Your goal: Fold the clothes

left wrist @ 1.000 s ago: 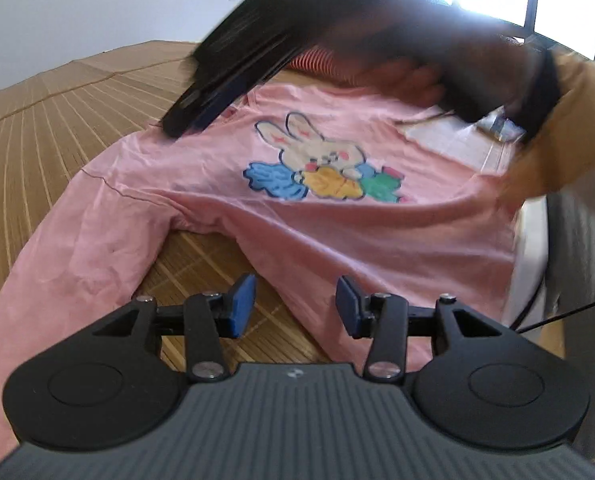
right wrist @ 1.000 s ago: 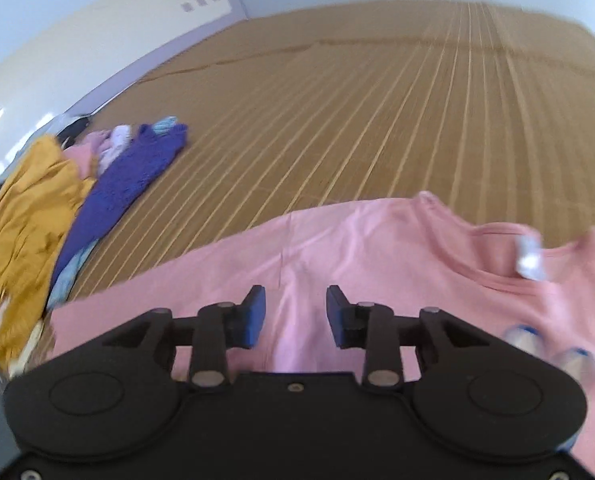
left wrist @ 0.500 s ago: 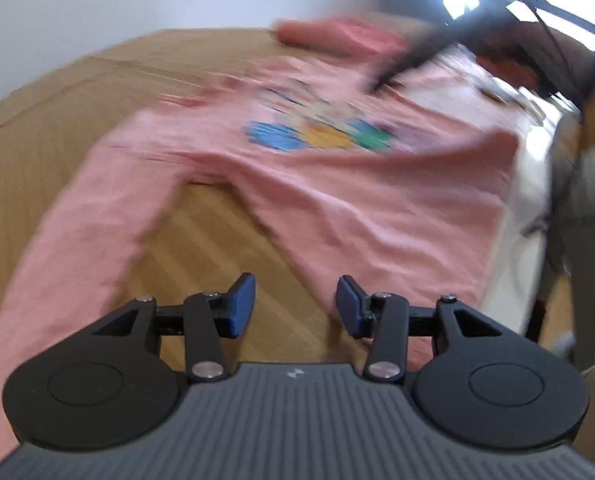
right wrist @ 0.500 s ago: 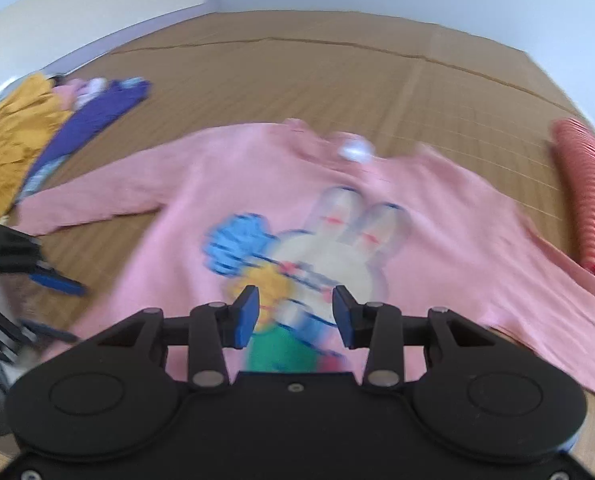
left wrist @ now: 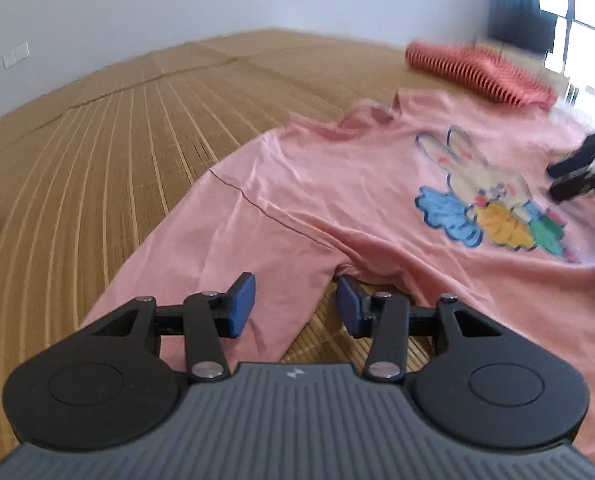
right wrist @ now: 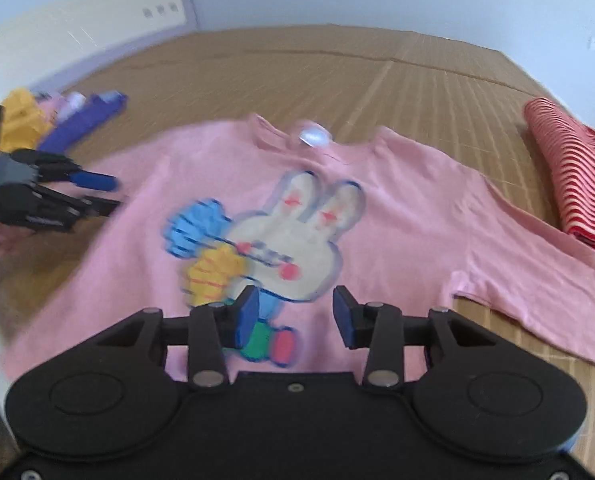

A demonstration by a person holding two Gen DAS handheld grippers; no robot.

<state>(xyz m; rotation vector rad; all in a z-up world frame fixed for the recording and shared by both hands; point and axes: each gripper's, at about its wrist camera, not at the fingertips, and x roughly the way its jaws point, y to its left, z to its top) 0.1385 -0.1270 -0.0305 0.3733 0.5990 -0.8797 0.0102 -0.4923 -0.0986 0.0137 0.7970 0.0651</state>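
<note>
A pink long-sleeved shirt [left wrist: 337,184] with a rabbit print [right wrist: 297,236] lies spread front-up on a bamboo mat [left wrist: 137,120]. My left gripper [left wrist: 295,306] is open, low over the shirt's sleeve [left wrist: 217,264] near the armpit, nothing between its blue pads. My right gripper [right wrist: 293,314] is open above the shirt's lower front, over the bottom of the print, holding nothing. In the right wrist view the left gripper [right wrist: 93,194] appears at the left over the sleeve. The left wrist view catches the right gripper [left wrist: 581,168] blurred at the right edge.
A folded red-and-white striped garment [right wrist: 577,184] lies beside the shirt's other sleeve [right wrist: 537,264]. A pile of yellow, pink and purple clothes [right wrist: 57,120] sits at the far left of the mat. A window [left wrist: 577,20] and walls bound the room.
Both grippers have swung round over the shirt. My left one now faces the sleeve and collar side; my right one now looks along the shirt from its hem. Both stayed open.
</note>
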